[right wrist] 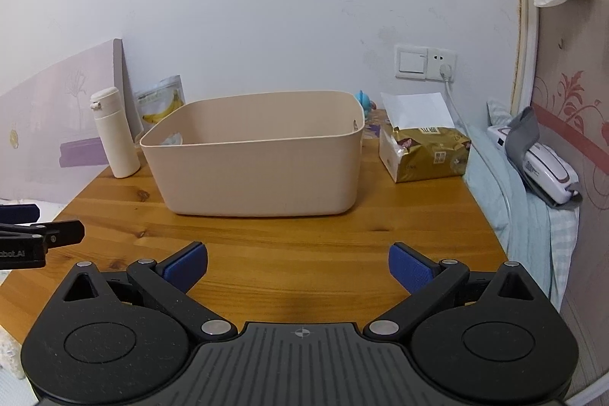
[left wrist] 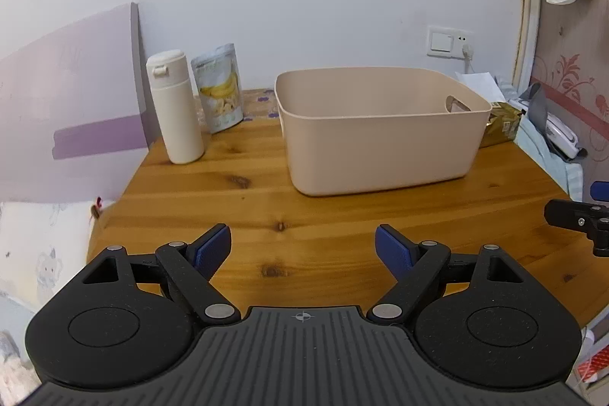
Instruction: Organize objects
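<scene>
Both grippers, left gripper (left wrist: 302, 246) and right gripper (right wrist: 298, 263), spread wide, holding nothing, before the upright beige bin (left wrist: 377, 155).

1. Our left tool (left wrist: 302, 250) is matte black plastic with two round discs either side of a ribbed grey centre plate.
2. Its fingers (left wrist: 213, 250) carry ribbed blue pads, and silver pivot pins dot the linkages.
3. Our right tool (right wrist: 298, 267) has the same build, blue pads (right wrist: 411, 271) included.
4. A small crosshair mark sits on each centre plate.
</scene>
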Demonstrator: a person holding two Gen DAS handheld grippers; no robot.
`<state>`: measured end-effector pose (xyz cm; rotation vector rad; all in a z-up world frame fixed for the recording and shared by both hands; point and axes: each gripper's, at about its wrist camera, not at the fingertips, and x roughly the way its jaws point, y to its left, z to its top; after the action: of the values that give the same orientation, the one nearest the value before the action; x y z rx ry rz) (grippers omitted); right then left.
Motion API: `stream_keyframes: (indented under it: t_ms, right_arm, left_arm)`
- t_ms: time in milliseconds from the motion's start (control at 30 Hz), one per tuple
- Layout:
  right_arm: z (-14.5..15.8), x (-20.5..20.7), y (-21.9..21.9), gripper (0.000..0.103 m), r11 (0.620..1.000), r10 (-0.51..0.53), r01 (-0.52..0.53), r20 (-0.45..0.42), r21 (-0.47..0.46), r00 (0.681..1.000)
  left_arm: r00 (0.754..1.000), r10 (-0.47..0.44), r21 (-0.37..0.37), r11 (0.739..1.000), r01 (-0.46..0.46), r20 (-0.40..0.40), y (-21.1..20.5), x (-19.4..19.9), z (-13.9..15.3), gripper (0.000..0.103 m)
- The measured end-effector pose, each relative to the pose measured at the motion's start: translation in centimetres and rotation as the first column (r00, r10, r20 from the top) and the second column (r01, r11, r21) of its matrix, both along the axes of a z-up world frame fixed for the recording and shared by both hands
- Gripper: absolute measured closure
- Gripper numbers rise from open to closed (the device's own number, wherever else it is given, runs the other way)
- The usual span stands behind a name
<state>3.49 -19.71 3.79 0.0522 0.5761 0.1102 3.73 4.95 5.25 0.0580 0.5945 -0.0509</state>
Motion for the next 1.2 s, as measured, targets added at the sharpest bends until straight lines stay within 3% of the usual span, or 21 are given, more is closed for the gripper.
stream_keyframes:
  t_ms: [233, 467, 1200]
  right_arm:
    - [0.0, -1.7, -0.1, 0.0, 1.0, -0.006, 0.006, 0.016, -0.017, 1.0]
    - [-0.4, -3.3, 0.3, 0.0, 1.0, 0.016, -0.016, 0.009, -0.021, 1.0]
    - [-1.3, -5.0, 0.0, 0.0, 0.999, 0.033, -0.033, -0.018, -0.021, 0.999]
  left_arm:
    - [1.0, -0.009, 0.031, 0.999, 0.009, 0.022, -0.5, -2.4, 0.1, 0.018]
    - [0.999, -0.028, 0.005, 1.0, 0.027, 0.031, -0.9, -4.2, 0.0, 0.017]
    - [1.0, -0.017, -0.008, 1.0, 0.017, 0.0, -1.3, -5.3, -1.2, 0.017]
